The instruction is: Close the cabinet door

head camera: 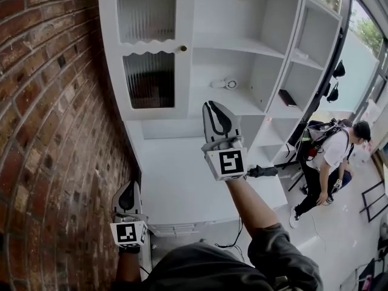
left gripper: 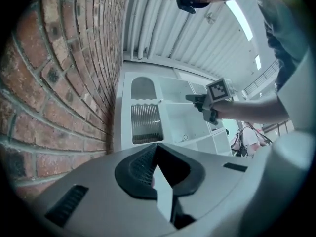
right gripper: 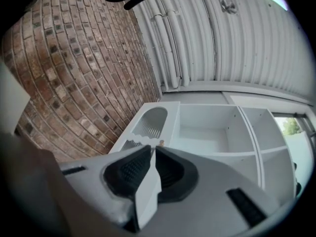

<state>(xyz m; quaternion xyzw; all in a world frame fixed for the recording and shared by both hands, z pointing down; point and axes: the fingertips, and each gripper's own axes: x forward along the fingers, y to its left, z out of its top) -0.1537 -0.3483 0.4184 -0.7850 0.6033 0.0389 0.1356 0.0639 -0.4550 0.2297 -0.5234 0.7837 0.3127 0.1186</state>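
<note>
Cabinet door (head camera: 148, 47): white, with two ribbed glass panels and a small brass knob (head camera: 183, 48) at its right edge. It stands across the left column of the white cabinet (head camera: 254, 47), hard by the brick wall (head camera: 48, 132), and in the head view it looks flush with the cabinet front (whether it is fully seated cannot be confirmed). Right tongs (head camera: 210, 104): raised in front of the cabinet's open shelves, below and right of the knob and clear of the door. The right gripper view shows the jaws drawn together with nothing between them. Left tongs (head camera: 127, 188): held low beside the brick wall, well apart from the door, pointing towards it. Jaws closed tip to tip, nothing gripped. The white table (head camera: 182, 187) lies beneath the cabinet. On the shelves: a small round white item (head camera: 230, 84) and a dark flat item (head camera: 287, 98). A second person (head camera: 330, 156) crouches on the floor at right.
</note>
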